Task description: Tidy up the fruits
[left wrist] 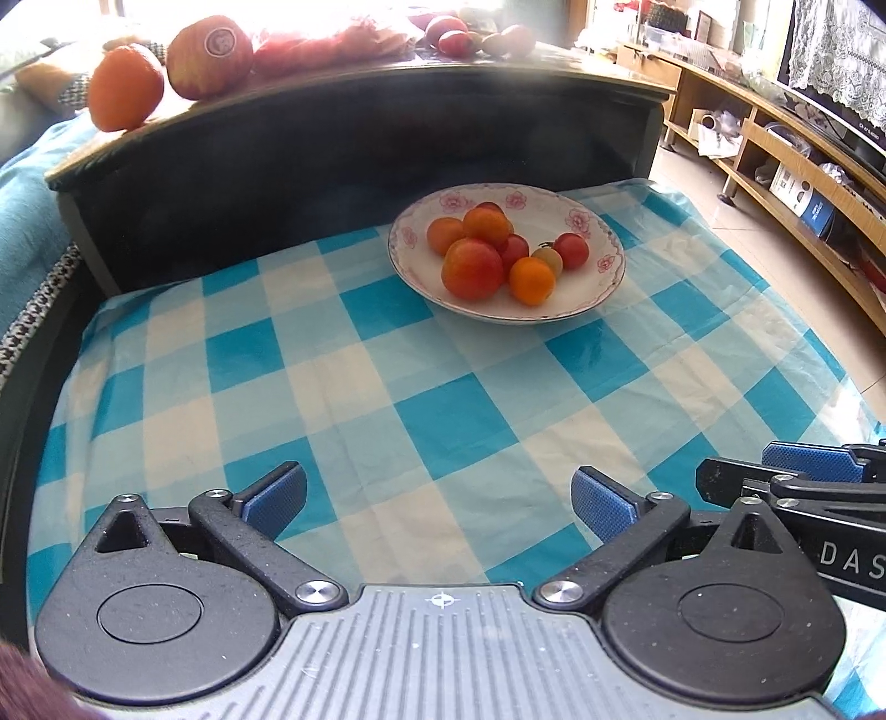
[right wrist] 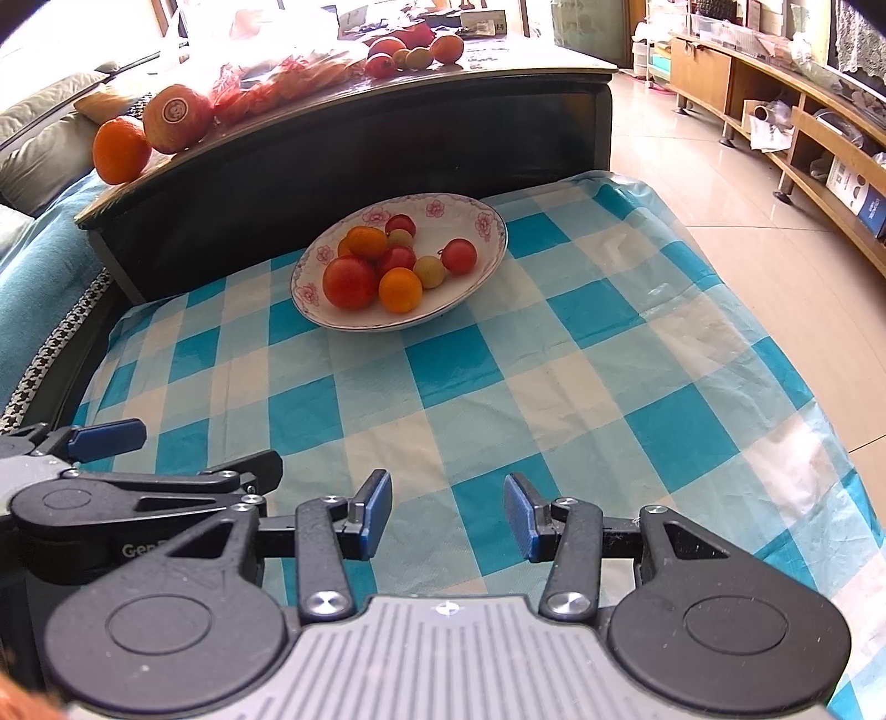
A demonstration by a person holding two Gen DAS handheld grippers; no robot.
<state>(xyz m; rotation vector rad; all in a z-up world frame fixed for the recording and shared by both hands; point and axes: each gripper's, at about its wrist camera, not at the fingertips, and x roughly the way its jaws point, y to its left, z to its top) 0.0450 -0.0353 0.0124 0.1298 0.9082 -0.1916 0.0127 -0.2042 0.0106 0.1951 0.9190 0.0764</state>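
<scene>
A white floral plate (left wrist: 587,302) (right wrist: 482,266) sits at the far side of the blue checked cloth (left wrist: 387,387) (right wrist: 526,387) and holds several small red, orange and yellowish fruits (left wrist: 472,268) (right wrist: 350,282). My left gripper (left wrist: 437,498) is open and empty over the near part of the cloth. My right gripper (right wrist: 447,515) is open and empty, level with the left one and just to its right. Each gripper shows in the other's view, the right one (left wrist: 797,476) and the left one (right wrist: 138,471).
A dark raised table (left wrist: 332,138) (right wrist: 360,127) stands behind the cloth. On it are an orange (left wrist: 125,87) (right wrist: 120,150), a stickered apple (left wrist: 209,56) (right wrist: 177,119), a red net bag and several more fruits (right wrist: 415,52). Tiled floor and wooden shelves lie to the right.
</scene>
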